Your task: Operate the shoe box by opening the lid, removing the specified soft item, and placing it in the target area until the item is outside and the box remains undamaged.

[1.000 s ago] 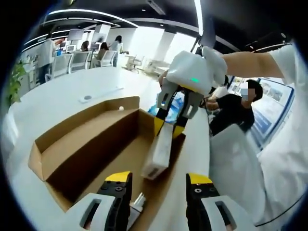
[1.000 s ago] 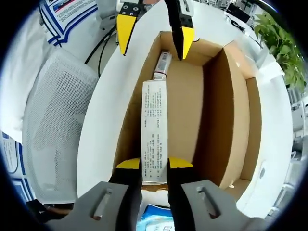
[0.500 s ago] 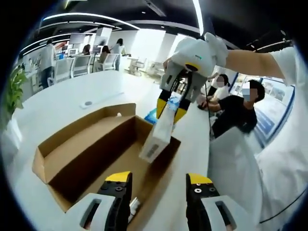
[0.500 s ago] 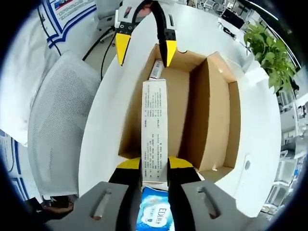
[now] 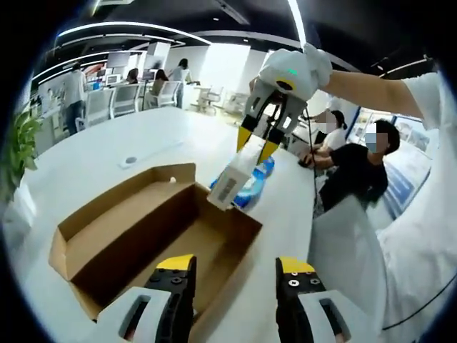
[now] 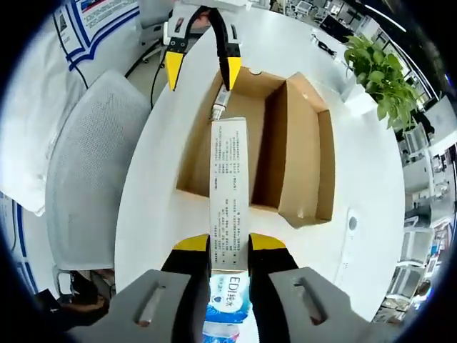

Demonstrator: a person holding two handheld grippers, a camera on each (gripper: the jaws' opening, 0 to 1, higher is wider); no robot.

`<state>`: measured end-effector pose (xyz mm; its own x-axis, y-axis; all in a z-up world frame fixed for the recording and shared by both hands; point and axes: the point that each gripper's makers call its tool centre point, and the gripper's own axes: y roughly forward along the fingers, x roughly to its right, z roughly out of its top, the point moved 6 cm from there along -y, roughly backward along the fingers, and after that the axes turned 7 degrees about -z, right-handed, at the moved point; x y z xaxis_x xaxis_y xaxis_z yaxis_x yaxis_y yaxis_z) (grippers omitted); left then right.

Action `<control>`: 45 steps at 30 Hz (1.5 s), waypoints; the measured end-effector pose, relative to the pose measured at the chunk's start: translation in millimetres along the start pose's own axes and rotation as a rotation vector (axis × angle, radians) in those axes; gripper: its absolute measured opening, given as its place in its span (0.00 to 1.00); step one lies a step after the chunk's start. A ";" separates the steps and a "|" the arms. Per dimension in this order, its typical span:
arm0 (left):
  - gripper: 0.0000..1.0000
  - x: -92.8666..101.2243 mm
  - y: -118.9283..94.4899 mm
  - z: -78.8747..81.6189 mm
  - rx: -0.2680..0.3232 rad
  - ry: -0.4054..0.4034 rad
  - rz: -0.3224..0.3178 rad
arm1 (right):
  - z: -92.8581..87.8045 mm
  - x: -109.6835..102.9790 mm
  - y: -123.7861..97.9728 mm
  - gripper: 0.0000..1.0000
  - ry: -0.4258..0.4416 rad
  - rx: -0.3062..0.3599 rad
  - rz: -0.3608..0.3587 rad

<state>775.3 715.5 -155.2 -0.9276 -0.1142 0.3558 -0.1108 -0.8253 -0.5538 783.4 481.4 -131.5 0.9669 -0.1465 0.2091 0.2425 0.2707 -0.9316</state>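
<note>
"ED" plus more chars, unreadable, on blue-white pack (image 6: 230,309) lying on white table (image 6: 143,207) just past open cardboard box (image 6: 300,150), near table edge. Dense small print, rows of black lines, on long white carton (image 6: 228,193) clamped in right gripper (image 6: 228,250); too fine to read. Barcode-like block on carton end in left gripper view (image 5: 227,188); no digits legible.

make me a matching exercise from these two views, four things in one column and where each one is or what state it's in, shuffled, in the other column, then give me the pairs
Things:
1. white carton
2. shoe box
3. blue pack
4. left gripper

States:
A. open on the white table
B. jaws apart, holding nothing
C. clamped in the right gripper, lifted above the box
D. lying on the table beyond the box

Pairs: 1-C, 2-A, 3-D, 4-B
</note>
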 end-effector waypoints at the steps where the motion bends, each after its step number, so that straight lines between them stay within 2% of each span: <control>1: 0.45 8.5 3.2 4.2 0.002 -0.001 0.005 | -9.4 1.5 -5.3 0.16 0.010 0.001 -0.009; 10: 0.45 37.6 34.4 18.3 0.001 -0.026 0.021 | -93.5 9.9 -40.5 0.16 0.075 -0.037 -0.057; 17: 0.45 51.0 61.7 31.2 -0.020 -0.033 0.020 | -141.6 9.9 -58.3 0.17 0.103 -0.052 -0.066; 18: 0.45 51.2 65.2 35.0 -0.021 -0.035 0.019 | -145.5 4.2 -61.1 0.17 0.111 -0.053 -0.067; 27: 0.45 54.2 91.6 65.1 -0.023 -0.018 0.023 | -189.2 0.8 -69.3 0.17 0.135 -0.051 -0.068; 35: 0.45 49.8 116.1 90.1 -0.007 -0.018 0.024 | -232.4 7.6 -71.9 0.17 0.170 -0.043 -0.068; 36: 0.45 49.2 118.8 92.5 -0.005 -0.019 0.025 | -242.6 10.8 -71.6 0.17 0.175 -0.043 -0.067; 39: 0.45 47.9 127.7 100.4 0.007 -0.021 0.027 | -252.9 13.7 -71.3 0.17 0.183 -0.047 -0.068; 45: 0.45 49.5 144.6 112.6 0.020 -0.030 0.031 | -286.3 22.6 -69.5 0.17 0.199 -0.055 -0.068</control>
<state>753.5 528.2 -132.9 -0.9193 -0.1558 0.3615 -0.0752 -0.8319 -0.5498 765.5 186.8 -147.2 0.9122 -0.3493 0.2141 0.2965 0.2024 -0.9333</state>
